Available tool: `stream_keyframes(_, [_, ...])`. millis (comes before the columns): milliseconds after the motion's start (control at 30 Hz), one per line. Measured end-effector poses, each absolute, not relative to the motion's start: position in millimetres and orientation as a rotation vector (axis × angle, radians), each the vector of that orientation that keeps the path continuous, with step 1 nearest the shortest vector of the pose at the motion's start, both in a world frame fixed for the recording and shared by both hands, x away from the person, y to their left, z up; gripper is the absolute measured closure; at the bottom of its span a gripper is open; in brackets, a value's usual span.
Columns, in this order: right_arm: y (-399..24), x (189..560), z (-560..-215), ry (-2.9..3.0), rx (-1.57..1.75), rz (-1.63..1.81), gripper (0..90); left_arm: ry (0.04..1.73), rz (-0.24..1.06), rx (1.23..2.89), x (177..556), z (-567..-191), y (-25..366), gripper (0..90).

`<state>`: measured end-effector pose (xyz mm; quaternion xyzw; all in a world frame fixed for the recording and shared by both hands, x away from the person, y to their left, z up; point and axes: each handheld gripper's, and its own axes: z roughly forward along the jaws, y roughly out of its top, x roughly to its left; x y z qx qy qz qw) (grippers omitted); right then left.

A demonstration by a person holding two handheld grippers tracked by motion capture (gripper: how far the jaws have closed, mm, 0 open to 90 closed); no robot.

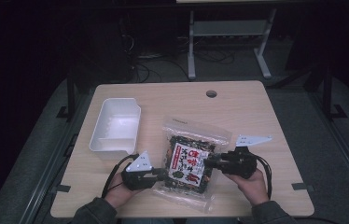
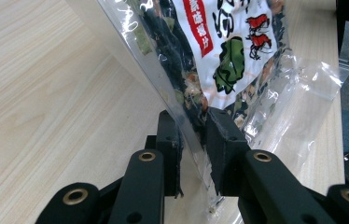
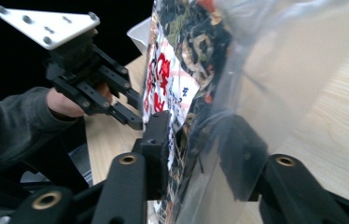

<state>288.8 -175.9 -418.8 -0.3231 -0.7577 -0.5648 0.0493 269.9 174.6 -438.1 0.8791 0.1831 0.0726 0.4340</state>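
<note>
Clear plastic snack bag point(image 1: 191, 161) stands tilted over the counter point(image 1: 256, 112), long axis running away; left gripper point(image 1: 161, 173) clamps its left edge, right gripper point(image 1: 208, 162) straddles the right edge, fingers not visibly pinching

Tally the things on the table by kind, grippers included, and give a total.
Snack bag: 1
White bin: 1
Grippers: 2, the left gripper and the right gripper, both at the bag
Total: 4
</note>
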Motion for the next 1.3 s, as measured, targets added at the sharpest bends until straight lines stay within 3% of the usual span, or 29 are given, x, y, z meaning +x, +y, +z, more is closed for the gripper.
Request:
stream_keyframes(467, [-157.7, 280.7, -403.7, -2.321, -0.877, -1.751, 73.2, 0.44, 0.215, 2.201, 268.6, -437.5, 174.8, 72.9])
stream_keyframes(733, [-154.9, 274.3, -392.3, -2.335, -0.861, -1.767, 74.6, 0.449, 0.237, 2.181, 268.0, -435.9, 177.4, 66.6])
stream_keyframes(1300, [-152.4, 274.7, -363.0, -2.423, -1.178, -1.917, 74.9, 0.462, 0.309, 2.23, 252.1, -430.8, 194.1, 53.3])
